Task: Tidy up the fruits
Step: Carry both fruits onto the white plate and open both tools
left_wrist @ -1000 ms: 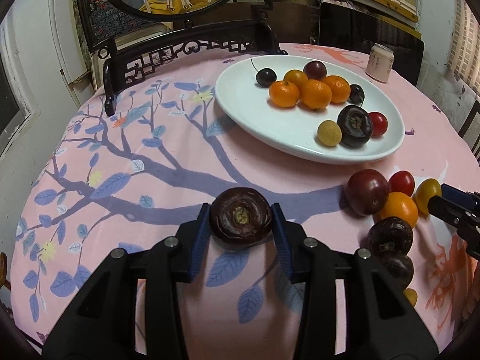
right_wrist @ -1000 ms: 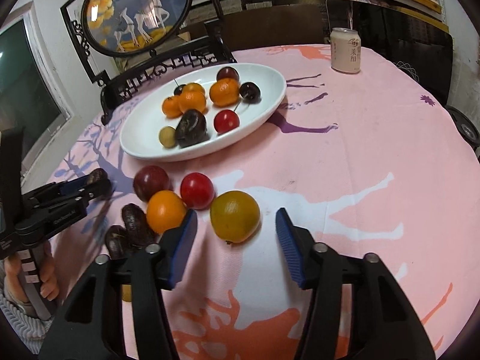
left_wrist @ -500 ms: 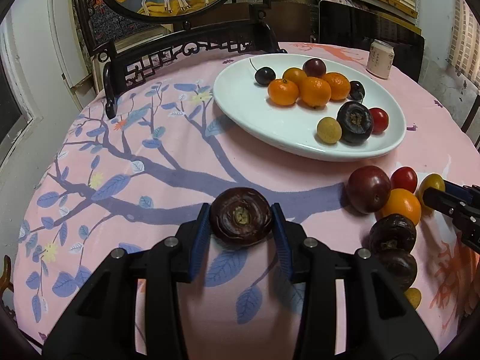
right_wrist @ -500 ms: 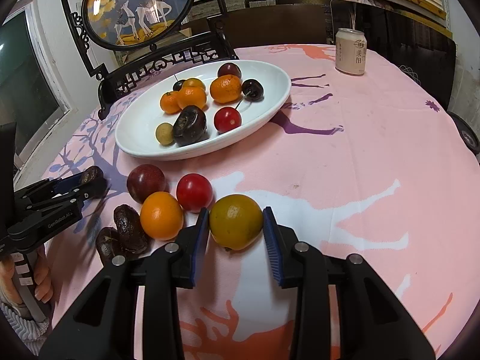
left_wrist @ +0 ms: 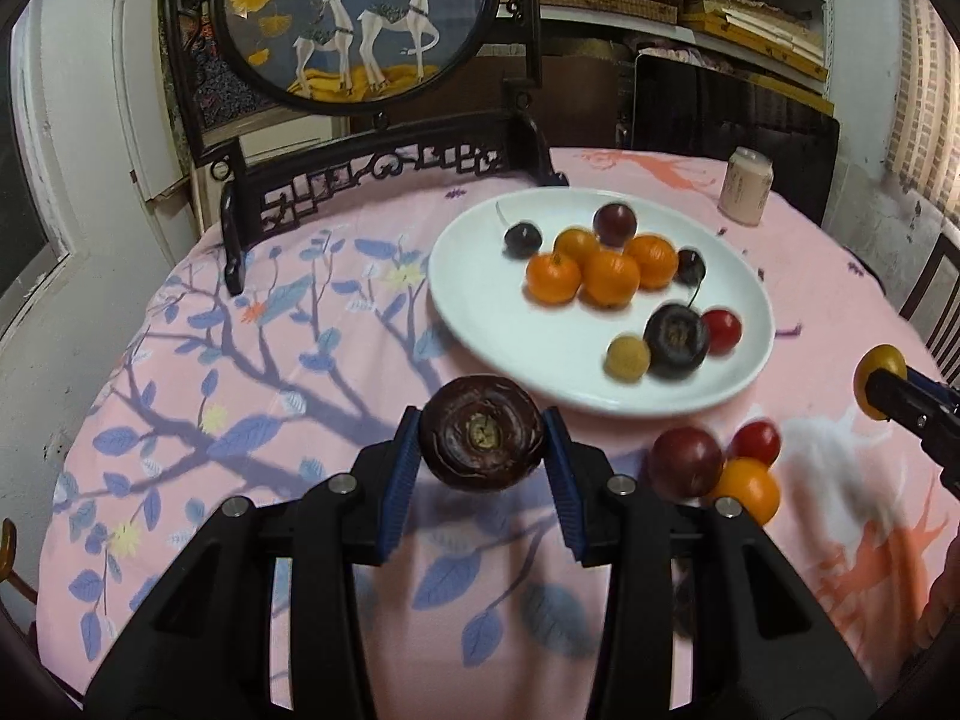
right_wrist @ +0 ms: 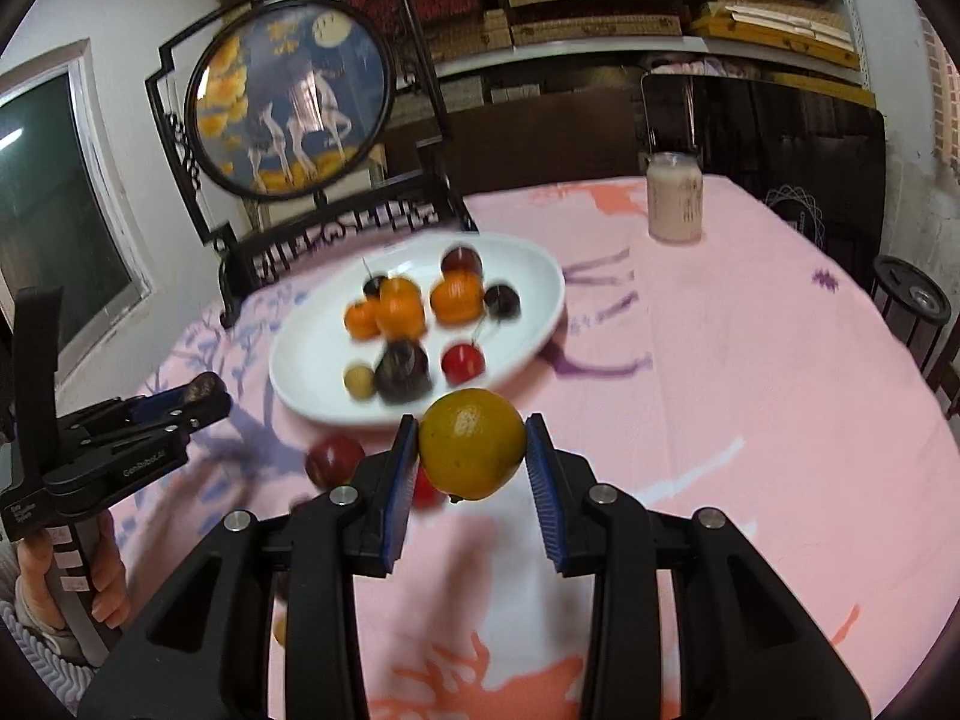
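Several fruits are already gathered on the white plate. A dark fruit is clamped in the left gripper and a yellow-green fruit in the right gripper, both just before the plate. A few loose fruits are left beside the plate.

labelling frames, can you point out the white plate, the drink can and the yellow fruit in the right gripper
white plate (left_wrist: 480, 300): left wrist view, bare left part of the dish.
drink can (right_wrist: 675, 204): right wrist view, middle of its side.
yellow fruit (right_wrist: 471, 444): right wrist view, centre of its skin.
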Motion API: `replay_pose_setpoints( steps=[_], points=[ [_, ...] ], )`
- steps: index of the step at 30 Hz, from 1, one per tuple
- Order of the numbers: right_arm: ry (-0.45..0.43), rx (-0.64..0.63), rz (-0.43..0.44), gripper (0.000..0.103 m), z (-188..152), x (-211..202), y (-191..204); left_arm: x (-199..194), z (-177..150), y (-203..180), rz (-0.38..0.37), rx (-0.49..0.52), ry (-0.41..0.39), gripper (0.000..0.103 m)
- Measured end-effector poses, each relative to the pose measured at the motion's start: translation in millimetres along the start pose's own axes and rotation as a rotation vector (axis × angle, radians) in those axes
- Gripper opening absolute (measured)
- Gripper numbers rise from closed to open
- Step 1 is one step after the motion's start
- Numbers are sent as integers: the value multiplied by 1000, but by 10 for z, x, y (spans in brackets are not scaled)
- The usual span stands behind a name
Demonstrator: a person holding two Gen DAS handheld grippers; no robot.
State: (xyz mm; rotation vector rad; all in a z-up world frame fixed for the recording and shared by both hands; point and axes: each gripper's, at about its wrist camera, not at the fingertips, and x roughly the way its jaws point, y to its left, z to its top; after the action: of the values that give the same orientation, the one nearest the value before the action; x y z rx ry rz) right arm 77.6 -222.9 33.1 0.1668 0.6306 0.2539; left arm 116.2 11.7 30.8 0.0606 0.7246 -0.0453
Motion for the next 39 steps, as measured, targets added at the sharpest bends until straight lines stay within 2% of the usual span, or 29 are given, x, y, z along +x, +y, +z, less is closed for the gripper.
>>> replay_pose_setpoints(
  steps=[3,7,16,17,18,19,21,25,27,37,39],
  points=[
    [-13,5,5,36,279,58,33,33,270,-15,6,-7,-28,41],
    [-33,-9,5,36,533,234,112,183,507,-71,-24,-23,-33,41],
    [58,-30,-8,37,553,981,108,730,494,-245,-24,19,46,42],
    [60,-21,3,38,546,1014,80,740,488,-249,-18,22,44,49],
    [56,-19,11,43,541,1016,68,734,485,-257,-7,31,35,65],
    [46,-21,9,47,537,989,62,704,483,-260,10,37,16,69],
    [22,-24,10,48,545,917,59,635,487,-265,26,49,-9,70],
    [-8,-9,30,51,554,730,34,490,461,-237,-4,42,-26,70],
    [-20,-2,30,52,536,643,16,421,396,-234,10,52,-36,71],
    [-13,59,44,56,38,188,-28,52,-143,-241,76,65,-42,73],
    [-27,79,52,58,-52,65,-39,-56,-241,-208,68,42,-46,79]
  ],
)
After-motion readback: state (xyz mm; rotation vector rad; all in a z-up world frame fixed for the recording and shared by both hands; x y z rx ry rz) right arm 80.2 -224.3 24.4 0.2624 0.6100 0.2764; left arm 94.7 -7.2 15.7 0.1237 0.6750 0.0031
